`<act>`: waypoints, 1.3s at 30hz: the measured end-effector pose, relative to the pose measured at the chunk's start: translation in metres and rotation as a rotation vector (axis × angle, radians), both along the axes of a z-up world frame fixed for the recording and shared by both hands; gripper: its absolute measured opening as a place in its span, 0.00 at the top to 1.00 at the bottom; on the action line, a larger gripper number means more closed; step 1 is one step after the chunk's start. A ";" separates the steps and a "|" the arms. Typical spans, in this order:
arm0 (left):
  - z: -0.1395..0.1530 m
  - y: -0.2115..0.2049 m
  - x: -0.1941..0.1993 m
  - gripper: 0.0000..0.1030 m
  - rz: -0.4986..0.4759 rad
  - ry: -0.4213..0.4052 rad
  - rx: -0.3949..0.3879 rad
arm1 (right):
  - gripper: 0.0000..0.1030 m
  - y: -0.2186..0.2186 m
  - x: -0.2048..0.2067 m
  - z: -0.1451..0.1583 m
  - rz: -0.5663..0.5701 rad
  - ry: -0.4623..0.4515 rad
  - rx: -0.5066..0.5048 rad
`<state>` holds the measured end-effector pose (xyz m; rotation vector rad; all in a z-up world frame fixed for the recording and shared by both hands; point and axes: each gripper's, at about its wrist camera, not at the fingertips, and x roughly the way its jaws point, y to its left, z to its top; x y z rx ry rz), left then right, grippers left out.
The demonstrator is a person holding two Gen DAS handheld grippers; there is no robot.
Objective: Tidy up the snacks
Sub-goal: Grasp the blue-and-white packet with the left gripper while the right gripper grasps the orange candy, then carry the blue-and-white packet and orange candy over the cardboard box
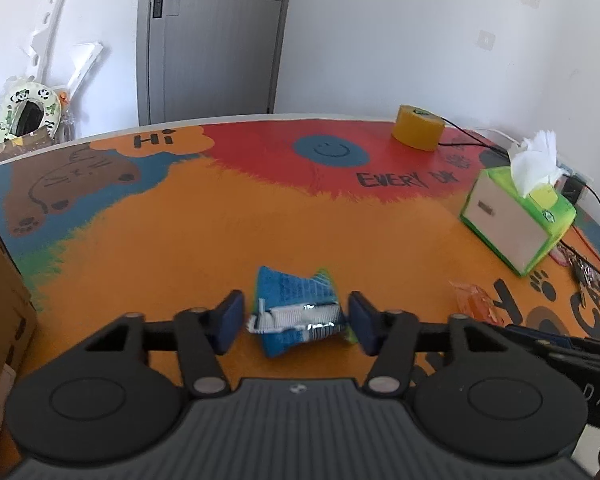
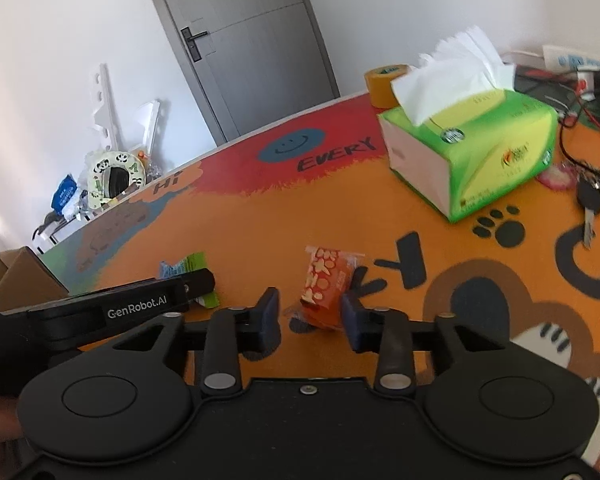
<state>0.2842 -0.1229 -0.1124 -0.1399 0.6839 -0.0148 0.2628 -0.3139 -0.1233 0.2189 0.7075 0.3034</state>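
left gripper [image 1: 296, 322]: I've got it angled down at the worktop [image 1: 180, 240], jaws narrow, pads right at both ends of the blue snack packet [image 1: 296, 312]. Looks like they're squeezing it, it's crumpled.
right gripper [image 2: 310, 318]: same downward tilt, jaws narrow around the orange snack packet [image 2: 326, 290]. Right pad touches it, left pad shows a small gap, so I wouldn't call it gripped.
where the snacks are: both on the orange part of the worktop, near the front, blue one left of the orange one.
side by side: the left gripper's finger pokes into my right view, just beside the right gripper.
background stuff: green tissue box [image 2: 472, 152], yellow tape roll [image 1: 418, 128], keys [image 2: 592, 200] off to the right.
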 end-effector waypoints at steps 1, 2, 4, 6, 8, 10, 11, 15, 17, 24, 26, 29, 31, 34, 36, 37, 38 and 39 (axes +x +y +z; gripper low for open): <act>0.000 0.001 0.000 0.54 0.002 0.000 -0.002 | 0.57 0.002 0.002 -0.001 0.004 -0.002 -0.007; 0.000 0.002 0.001 0.57 0.002 -0.002 -0.003 | 0.56 0.005 0.005 -0.001 0.005 -0.002 -0.015; 0.001 0.004 0.000 0.61 -0.001 -0.002 -0.015 | 0.56 0.009 0.007 -0.004 0.003 0.006 -0.032; 0.002 0.006 -0.003 0.62 -0.006 -0.009 -0.024 | 0.64 0.008 0.006 -0.005 -0.003 0.001 -0.036; 0.005 0.008 -0.007 0.65 -0.006 -0.020 -0.024 | 0.68 0.006 0.004 -0.004 0.003 0.007 -0.019; 0.009 0.011 -0.012 0.66 -0.004 -0.020 -0.042 | 0.72 0.005 0.001 -0.003 0.003 0.009 -0.011; 0.011 0.012 -0.015 0.66 -0.003 -0.025 -0.046 | 0.73 0.004 -0.001 -0.002 0.001 0.007 -0.006; 0.021 0.014 -0.028 0.66 -0.007 -0.046 -0.062 | 0.73 0.007 -0.011 0.005 0.007 -0.019 0.011; 0.026 0.017 -0.036 0.66 -0.005 -0.058 -0.070 | 0.73 0.007 -0.017 0.010 0.009 -0.035 0.019; 0.049 0.028 -0.070 0.66 0.001 -0.121 -0.087 | 0.73 0.014 -0.037 0.028 0.022 -0.090 0.054; 0.056 0.032 -0.079 0.66 0.002 -0.141 -0.090 | 0.73 0.019 -0.043 0.032 0.033 -0.103 0.062; 0.067 0.039 -0.095 0.66 0.006 -0.173 -0.090 | 0.73 0.029 -0.052 0.039 0.048 -0.122 0.070; 0.073 0.044 -0.104 0.66 0.009 -0.193 -0.094 | 0.73 0.035 -0.058 0.044 0.058 -0.134 0.076; 0.083 0.052 -0.118 0.66 0.017 -0.223 -0.100 | 0.73 0.043 -0.067 0.052 0.078 -0.156 0.082; 0.089 0.058 -0.127 0.66 0.024 -0.241 -0.102 | 0.73 0.049 -0.074 0.058 0.089 -0.171 0.085; 0.091 0.061 -0.131 0.66 0.027 -0.248 -0.103 | 0.73 0.052 -0.077 0.060 0.095 -0.177 0.087; 0.093 0.063 -0.134 0.66 0.031 -0.256 -0.103 | 0.73 0.055 -0.079 0.063 0.102 -0.185 0.089; 0.095 0.066 -0.138 0.66 0.035 -0.264 -0.103 | 0.73 0.059 -0.082 0.065 0.108 -0.192 0.089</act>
